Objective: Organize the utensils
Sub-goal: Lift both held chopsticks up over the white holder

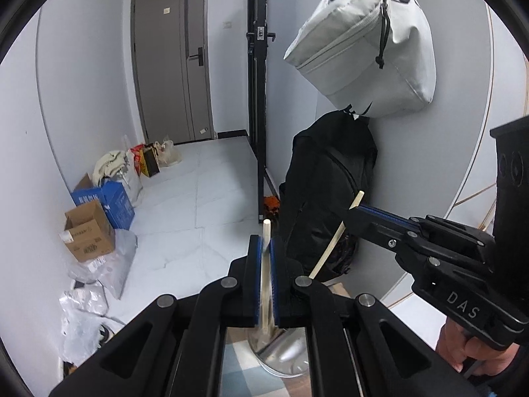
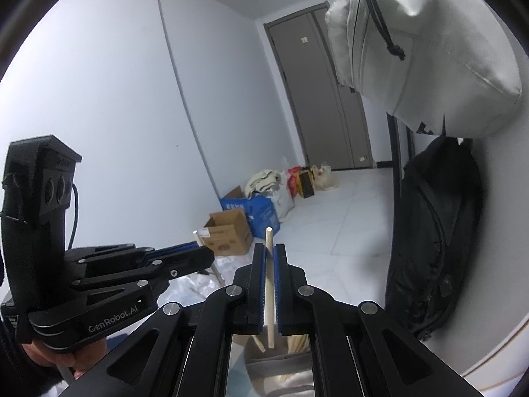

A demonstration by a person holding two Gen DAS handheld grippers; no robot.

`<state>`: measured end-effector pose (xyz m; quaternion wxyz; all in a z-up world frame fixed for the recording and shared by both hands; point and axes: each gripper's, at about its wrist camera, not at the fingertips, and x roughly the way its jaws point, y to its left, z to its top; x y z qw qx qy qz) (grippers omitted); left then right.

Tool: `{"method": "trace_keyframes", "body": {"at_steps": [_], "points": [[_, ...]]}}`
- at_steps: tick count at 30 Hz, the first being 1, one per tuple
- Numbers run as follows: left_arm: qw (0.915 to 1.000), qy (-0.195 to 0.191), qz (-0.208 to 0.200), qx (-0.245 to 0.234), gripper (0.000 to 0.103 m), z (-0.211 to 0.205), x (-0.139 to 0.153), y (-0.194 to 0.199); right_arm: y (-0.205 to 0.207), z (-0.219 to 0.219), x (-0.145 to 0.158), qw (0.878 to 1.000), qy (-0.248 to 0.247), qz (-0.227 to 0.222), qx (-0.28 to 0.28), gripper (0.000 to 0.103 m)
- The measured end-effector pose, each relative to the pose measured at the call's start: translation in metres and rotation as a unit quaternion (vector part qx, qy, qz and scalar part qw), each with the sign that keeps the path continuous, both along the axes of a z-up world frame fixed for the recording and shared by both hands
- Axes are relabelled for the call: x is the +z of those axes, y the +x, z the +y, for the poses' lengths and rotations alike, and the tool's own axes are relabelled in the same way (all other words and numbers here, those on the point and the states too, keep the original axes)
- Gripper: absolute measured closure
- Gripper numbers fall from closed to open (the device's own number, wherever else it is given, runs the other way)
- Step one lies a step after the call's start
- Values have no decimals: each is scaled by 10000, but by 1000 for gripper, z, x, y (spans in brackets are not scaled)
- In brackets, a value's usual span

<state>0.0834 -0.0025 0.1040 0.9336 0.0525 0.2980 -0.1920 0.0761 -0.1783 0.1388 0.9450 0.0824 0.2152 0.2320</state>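
Chopsticks are what I am sorting, and each tool has one clamped. My left tool [image 1: 263,284] pinches a pale wooden chopstick [image 1: 265,274] upright between its blue pads, lower end reaching down toward a shiny round metal container [image 1: 281,352] on the surface below. My right tool [image 2: 270,292] is closed on a second pale wooden chopstick [image 2: 269,284], its tip hanging over the container, where a few more wooden sticks [image 2: 297,342] appear to stand. I judge the job partly done: both held sticks remain to be dropped in, and I cannot tell whether others lie loose out of view.
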Motion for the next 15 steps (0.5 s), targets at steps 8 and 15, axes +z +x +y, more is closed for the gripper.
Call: {"method": "trace_keyframes", "body": {"at_steps": [8, 15], "points": [[9998, 117, 142, -121, 102, -6, -11, 12, 12, 2, -13, 9999, -79, 131, 47, 99], [9992, 133, 322, -215, 102, -8, -28, 19, 24, 0, -34, 9991, -10, 424, 70, 99]]}}
